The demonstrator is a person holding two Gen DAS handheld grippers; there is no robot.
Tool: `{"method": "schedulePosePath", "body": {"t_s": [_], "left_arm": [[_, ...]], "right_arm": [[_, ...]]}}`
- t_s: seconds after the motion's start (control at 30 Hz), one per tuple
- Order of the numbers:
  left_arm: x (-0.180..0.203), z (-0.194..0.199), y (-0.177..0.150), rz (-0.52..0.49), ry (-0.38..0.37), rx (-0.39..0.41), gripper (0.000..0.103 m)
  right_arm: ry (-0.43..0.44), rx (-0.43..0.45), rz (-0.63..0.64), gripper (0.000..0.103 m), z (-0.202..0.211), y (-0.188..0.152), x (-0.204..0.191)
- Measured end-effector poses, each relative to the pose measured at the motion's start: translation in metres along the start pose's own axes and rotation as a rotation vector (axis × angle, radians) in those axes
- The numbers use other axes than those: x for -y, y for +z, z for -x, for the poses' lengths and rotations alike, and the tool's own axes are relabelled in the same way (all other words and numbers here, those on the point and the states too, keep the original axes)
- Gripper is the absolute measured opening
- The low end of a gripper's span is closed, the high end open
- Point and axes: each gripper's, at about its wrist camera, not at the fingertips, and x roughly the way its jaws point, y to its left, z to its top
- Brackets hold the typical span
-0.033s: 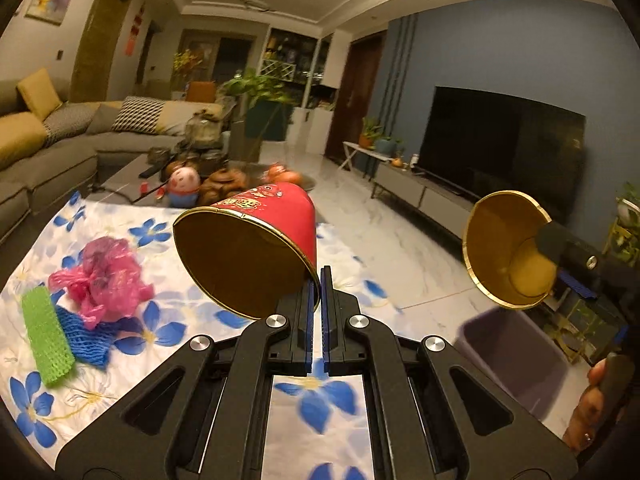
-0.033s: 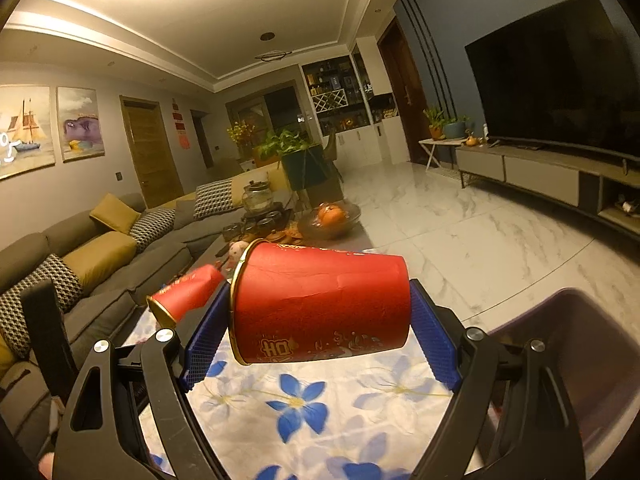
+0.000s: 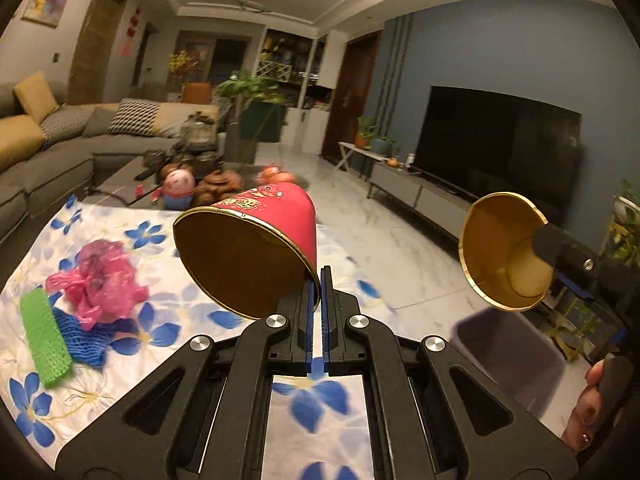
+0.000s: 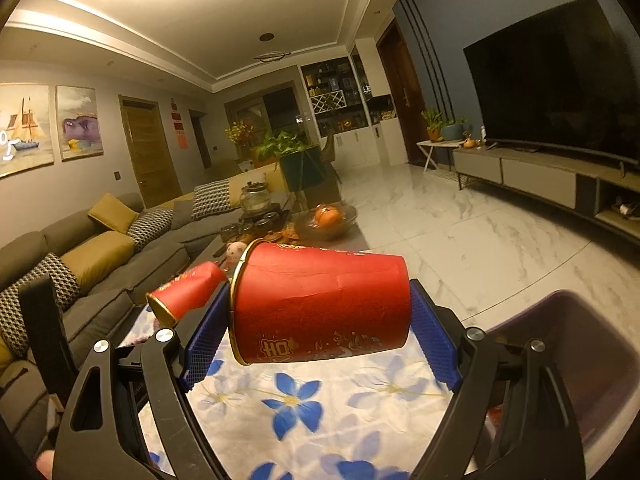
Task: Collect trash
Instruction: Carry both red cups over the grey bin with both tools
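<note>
Both grippers loaded, one paper cup each.

Left gripper (image 3: 318, 276): jaws nearly together, pinching the rim wall of a red cup (image 3: 256, 248). The cup lies on its side just ahead of the jaw tips, gold-lined mouth turned back toward the camera. A rim pinch is the easy hold for a thin-walled cup that a side squeeze would crush.

Right gripper (image 4: 320, 312): jaws spread wide and clamped end to end on the second red cup (image 4: 320, 308), rim against the left pad, base against the right. The cup sits crosswise between the pads and shows no buckling. Holding it along its length presumably spares the soft wall.

Bin (image 4: 568, 360): dark purple, off the table edge, below and to the right of the right jaws. In the left view the right-hand cup hangs above it. My reading: that cup is about to be dropped in, the left one to follow.

Other trash on the flowered tablecloth (image 3: 316, 420), down and left of the left jaws: a crumpled pink bag (image 3: 100, 276), blue foam netting (image 3: 86, 336) under it, and a green net sleeve (image 3: 42, 340) alongside. The blue piece is partly covered; probably a fruit sleeve.

A hand (image 3: 588, 420) grips the right tool's handle.
</note>
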Motion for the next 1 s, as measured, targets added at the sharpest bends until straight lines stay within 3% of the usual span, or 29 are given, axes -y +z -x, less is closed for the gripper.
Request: {"method": "schedulePosePath", "body": {"t_s": [0.3,0.53,0.73,1.0], "left_arm": [[0.089,0.008,0.002,-0.074,-0.135,0.009,0.002],[0.154,-0.003,-0.007,-0.11,-0.253,-0.01,0.002],[0.2,-0.02,-0.023,-0.143,-0.347,-0.045,0.002],[0.23,-0.042,-0.046,-0.187,-0.422,-0.094,0.002]], "right_arm": [[-0.098,0.048,0.007,0.082,0.053,0.006,0.046],[-0.227,0.092,-0.011,0.082,0.089,0.01,0.099],[-0.3,0.103,-0.055,0.082,0.097,0.005,0.136],[-0.338,0.098,-0.095,0.082,0.091,-0.003,0.167]]}}
